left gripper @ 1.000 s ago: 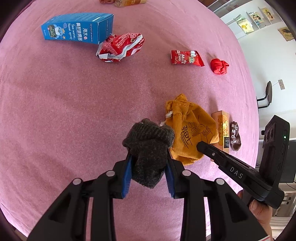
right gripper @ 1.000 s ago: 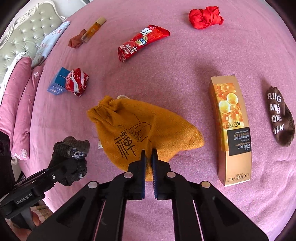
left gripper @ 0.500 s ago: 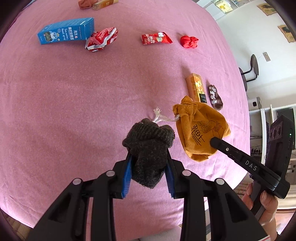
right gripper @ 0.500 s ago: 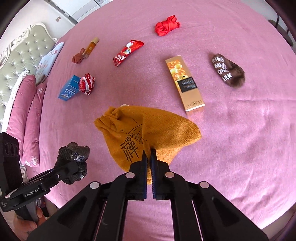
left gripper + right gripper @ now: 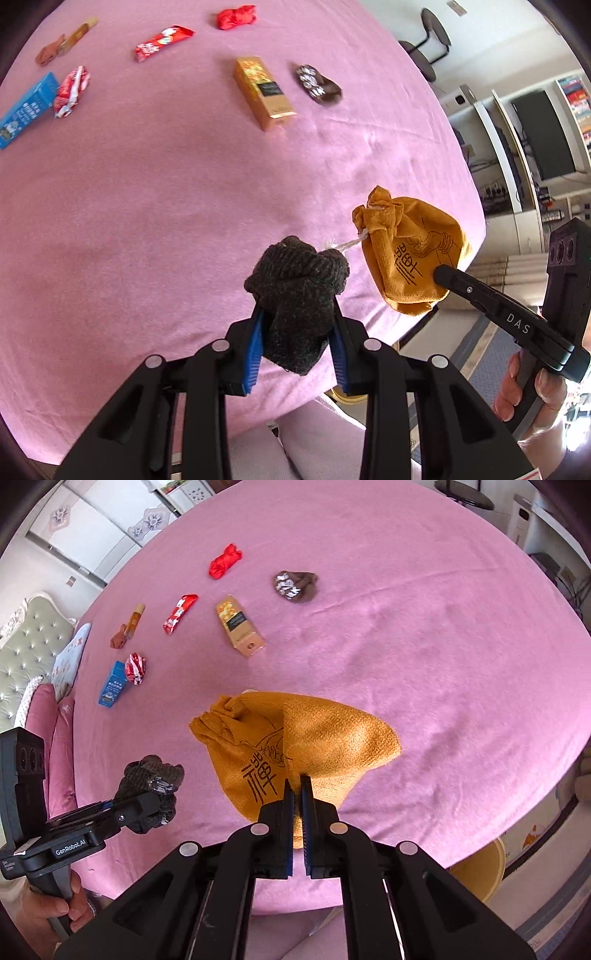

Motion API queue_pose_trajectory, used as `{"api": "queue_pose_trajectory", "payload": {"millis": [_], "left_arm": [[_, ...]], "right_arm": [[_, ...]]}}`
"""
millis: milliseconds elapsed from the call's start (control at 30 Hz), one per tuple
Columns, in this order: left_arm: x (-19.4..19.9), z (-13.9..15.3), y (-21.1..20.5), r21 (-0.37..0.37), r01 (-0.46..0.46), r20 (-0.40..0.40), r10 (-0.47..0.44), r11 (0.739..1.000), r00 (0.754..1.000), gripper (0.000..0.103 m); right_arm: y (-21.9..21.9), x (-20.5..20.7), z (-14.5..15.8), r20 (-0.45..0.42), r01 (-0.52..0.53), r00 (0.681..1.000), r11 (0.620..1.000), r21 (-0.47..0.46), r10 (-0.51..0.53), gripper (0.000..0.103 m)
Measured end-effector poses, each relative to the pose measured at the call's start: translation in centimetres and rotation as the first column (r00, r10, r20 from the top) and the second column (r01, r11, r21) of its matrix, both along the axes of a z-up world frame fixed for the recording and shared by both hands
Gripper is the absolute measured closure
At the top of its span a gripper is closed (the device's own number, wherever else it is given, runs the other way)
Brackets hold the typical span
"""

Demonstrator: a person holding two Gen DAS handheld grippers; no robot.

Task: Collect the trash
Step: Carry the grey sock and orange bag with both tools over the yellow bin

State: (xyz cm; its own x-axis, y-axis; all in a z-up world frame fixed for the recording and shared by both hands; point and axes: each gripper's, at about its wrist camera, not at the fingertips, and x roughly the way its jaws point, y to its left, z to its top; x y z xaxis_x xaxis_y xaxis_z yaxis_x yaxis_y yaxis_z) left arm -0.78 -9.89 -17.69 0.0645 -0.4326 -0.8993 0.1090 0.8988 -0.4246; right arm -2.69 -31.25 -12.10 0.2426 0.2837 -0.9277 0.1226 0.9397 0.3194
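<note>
Left hand-held gripper clamped on a dark knitted sock, raised over the near edge of the pink bed. Right hand-held gripper pinching the orange drawstring pouch, lifted above the same edge.

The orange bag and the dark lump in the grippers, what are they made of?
The orange bag looks like soft woven cloth with a matte, nubbly face; it folds and has a drawstring. The dark lump looks like knitted wool or yarn, since ribbed stitches and fuzz show. The exact fibres can't be told.
</note>
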Motion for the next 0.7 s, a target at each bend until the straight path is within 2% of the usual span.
{"api": "queue_pose_trajectory", "payload": {"millis": [200, 367, 500, 700], "left_arm": [[-2.9, 0.2, -8.9, -0.032, 0.146, -0.017, -0.147, 0.989, 0.989, 0.071], [-5.7, -0.3, -16.5, -0.039, 0.274, -0.04, -0.276, 0.961, 0.96, 0.071], [-8.0, -1.3, -22.0, -0.033, 0.375, -0.065, -0.376, 0.926, 0.924, 0.071], [-11.4, -3.9, -28.3, 0.001, 0.517, -0.109, -0.514, 0.856, 0.851, 0.071]], "right_arm": [[-7.4, -5.5, 1.3, 0.004, 0.118, 0.993, 0.993, -0.002, -0.118, 0.099], [-13.0, -10.5, 1.4, -0.007, 0.198, 0.98, 0.98, -0.021, -0.198, 0.099], [-17.1, -14.6, 0.6, -0.031, 0.283, 0.958, 0.959, -0.027, -0.284, 0.099], [-22.0, -20.6, -1.1, -0.077, 0.412, 0.908, 0.911, -0.031, -0.413, 0.099]]}}
